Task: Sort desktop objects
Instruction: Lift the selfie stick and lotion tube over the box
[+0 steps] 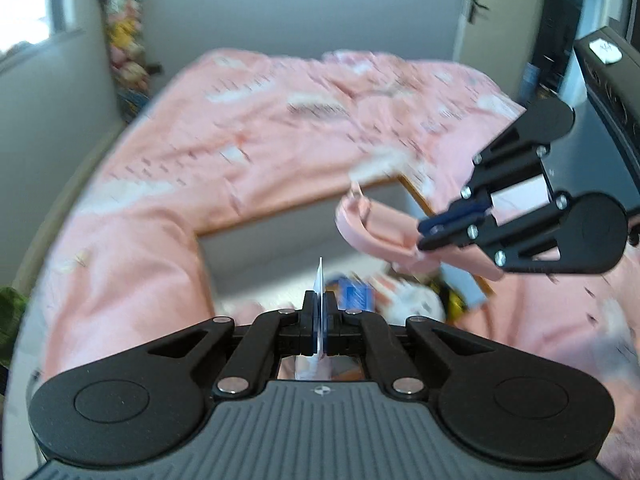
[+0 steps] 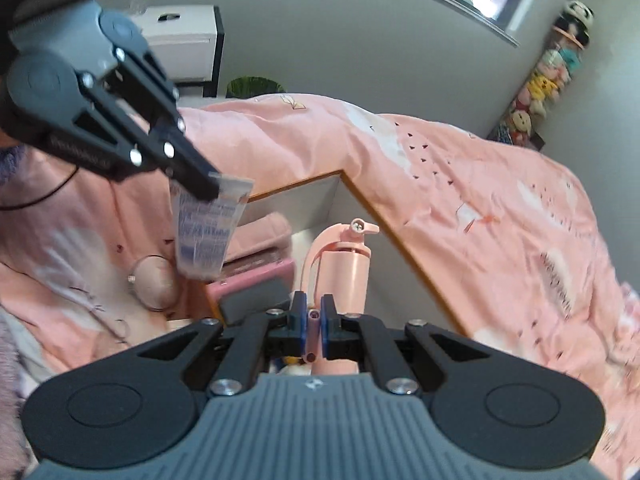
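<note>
My left gripper (image 1: 319, 307) is shut on the flat crimped end of a thin white and blue squeeze tube (image 1: 319, 280), seen edge on. In the right wrist view the left gripper (image 2: 208, 186) is at the upper left, with the tube (image 2: 206, 232) hanging down from it. My right gripper (image 2: 314, 314) is shut on a thin pink part of a pink toy shaped like a fire extinguisher (image 2: 348, 268). In the left wrist view the right gripper (image 1: 430, 234) holds that pink toy (image 1: 376, 228) in the air above the white desk (image 1: 280, 240).
A pink patterned cover (image 2: 480, 200) wraps around the wood-edged desk. Below lie a pink box (image 2: 256, 276), a dark block (image 2: 256, 300), a round pink item (image 2: 154, 284) and a blurred blue box (image 1: 356, 296). Plush toys (image 2: 548, 84) hang on the wall.
</note>
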A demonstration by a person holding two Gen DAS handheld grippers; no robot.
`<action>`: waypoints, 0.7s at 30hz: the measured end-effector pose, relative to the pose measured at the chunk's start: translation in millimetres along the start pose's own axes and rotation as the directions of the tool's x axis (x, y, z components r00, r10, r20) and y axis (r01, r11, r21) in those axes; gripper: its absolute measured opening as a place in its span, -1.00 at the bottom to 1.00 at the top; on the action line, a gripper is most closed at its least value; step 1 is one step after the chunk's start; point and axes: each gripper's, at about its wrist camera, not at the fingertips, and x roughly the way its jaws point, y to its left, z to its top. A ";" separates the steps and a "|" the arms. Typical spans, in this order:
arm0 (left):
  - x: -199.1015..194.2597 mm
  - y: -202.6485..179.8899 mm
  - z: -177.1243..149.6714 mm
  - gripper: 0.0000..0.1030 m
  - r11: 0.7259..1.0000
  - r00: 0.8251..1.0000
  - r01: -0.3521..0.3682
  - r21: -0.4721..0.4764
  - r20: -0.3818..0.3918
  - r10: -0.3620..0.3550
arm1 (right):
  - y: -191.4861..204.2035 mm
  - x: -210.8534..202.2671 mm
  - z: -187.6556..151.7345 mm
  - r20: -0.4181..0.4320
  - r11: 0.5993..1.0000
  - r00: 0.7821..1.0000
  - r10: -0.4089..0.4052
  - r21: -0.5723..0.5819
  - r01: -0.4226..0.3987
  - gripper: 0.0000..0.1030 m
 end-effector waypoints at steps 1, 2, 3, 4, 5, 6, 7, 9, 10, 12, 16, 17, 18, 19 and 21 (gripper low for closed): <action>1.8 3.0 4.1 -0.97 1.000 1.000 -0.006 -0.010 0.011 0.006 | -2.5 2.8 3.8 0.000 1.000 1.000 -0.003 -0.023 0.003 -0.88; 4.7 6.4 8.6 -0.97 1.000 1.000 -0.005 -0.024 0.021 0.006 | -6.2 7.9 7.9 -0.002 0.998 1.000 -0.005 -0.056 0.005 -0.88; 6.2 8.5 12.0 -0.97 1.000 0.999 -0.012 -0.029 0.029 0.013 | -8.5 12.9 11.0 -0.006 0.996 1.000 -0.005 -0.084 0.004 -0.88; 9.7 10.5 15.7 -0.97 0.999 0.999 -0.023 -0.034 0.038 0.025 | -11.6 19.5 14.4 -0.014 0.994 1.000 -0.002 -0.111 0.001 -0.88; 14.3 12.7 18.9 -0.97 0.999 0.998 -0.031 -0.042 0.045 0.033 | -14.1 26.1 16.8 -0.021 0.990 1.000 0.003 -0.141 -0.006 -0.88; 18.6 14.4 21.1 -0.97 0.998 0.998 -0.038 -0.048 0.049 0.040 | -15.5 32.7 19.0 -0.030 0.985 1.000 0.006 -0.173 -0.012 -0.88; 24.6 16.9 23.5 -0.97 0.997 0.998 -0.044 -0.060 0.051 0.047 | -16.3 39.0 21.0 -0.041 0.981 0.999 0.007 -0.196 -0.015 -0.88; 34.2 22.0 26.2 -0.97 0.995 0.997 -0.053 -0.084 0.048 0.058 | -18.8 56.4 23.7 -0.068 0.970 0.998 -0.007 -0.244 -0.009 -0.88; 39.1 24.9 27.2 -0.97 0.994 0.997 -0.056 -0.096 0.047 0.060 | -19.2 63.4 23.7 -0.079 0.965 0.997 -0.014 -0.261 -0.007 -0.88; 46.9 29.8 28.2 -0.97 0.992 0.998 -0.049 -0.119 0.043 0.054 | -22.0 80.9 22.6 -0.110 0.953 0.994 -0.016 -0.301 -0.017 -0.88; 57.7 35.1 28.9 -0.97 0.989 0.998 -0.036 -0.143 0.040 0.042 | -25.6 111.9 11.4 -0.179 0.924 0.984 -0.017 -0.379 -0.053 -0.88; 59.3 35.0 28.8 -0.97 0.989 0.998 -0.032 -0.145 0.040 0.038 | -25.7 118.9 8.0 -0.191 0.913 0.981 -0.026 -0.404 -0.055 -0.88; 62.6 35.8 29.3 -0.97 0.989 0.999 -0.026 -0.148 0.040 0.032 | -25.0 122.8 4.3 -0.201 0.904 0.979 -0.037 -0.424 -0.052 -0.88; 66.3 36.7 30.2 -0.97 0.988 0.999 -0.019 -0.151 0.040 0.025 | -25.2 128.7 1.0 -0.210 0.895 0.976 -0.052 -0.443 -0.048 -0.88; 72.1 37.0 31.5 -0.97 0.987 0.999 -0.006 -0.158 0.043 0.013 | -26.0 138.3 -5.3 -0.220 0.874 0.973 -0.067 -0.484 -0.050 -0.88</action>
